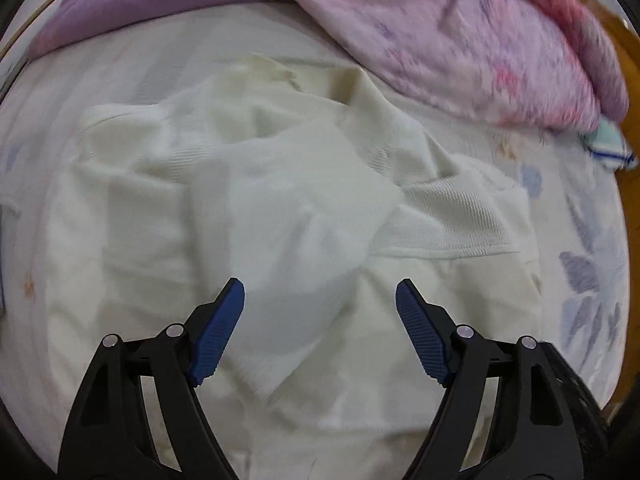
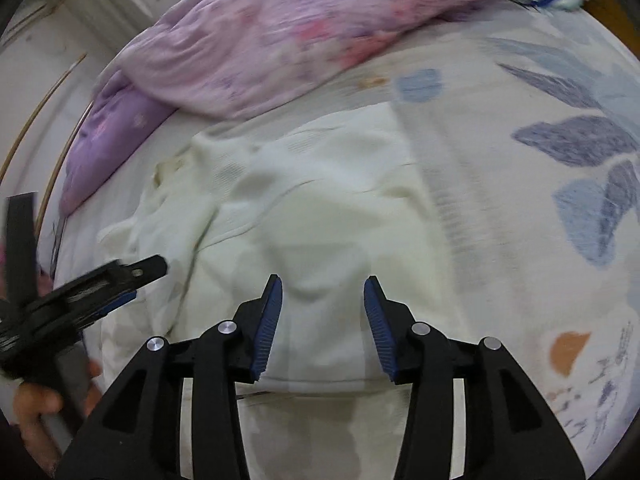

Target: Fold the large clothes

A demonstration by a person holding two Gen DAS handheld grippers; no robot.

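Cream ribbed-knit garment [image 1: 280,184] lies rumpled mid-bed on the printed sheet [image 2: 540,240]; pink quilt [image 1: 460,40] bunched at far edge. Left gripper [image 1: 320,292] and right gripper [image 2: 323,280]: fingers apart, holding nothing, above the fabric.

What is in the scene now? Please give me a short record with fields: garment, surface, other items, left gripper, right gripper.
garment: cream knit garment, crumpled, not folded flat
surface: bed sheet with blue leaf print
other items: pink floral quilt behind the garment; purple pillow; small striped cloth
left gripper: open, above the garment, holding nothing
right gripper: open, above the garment, holding nothing
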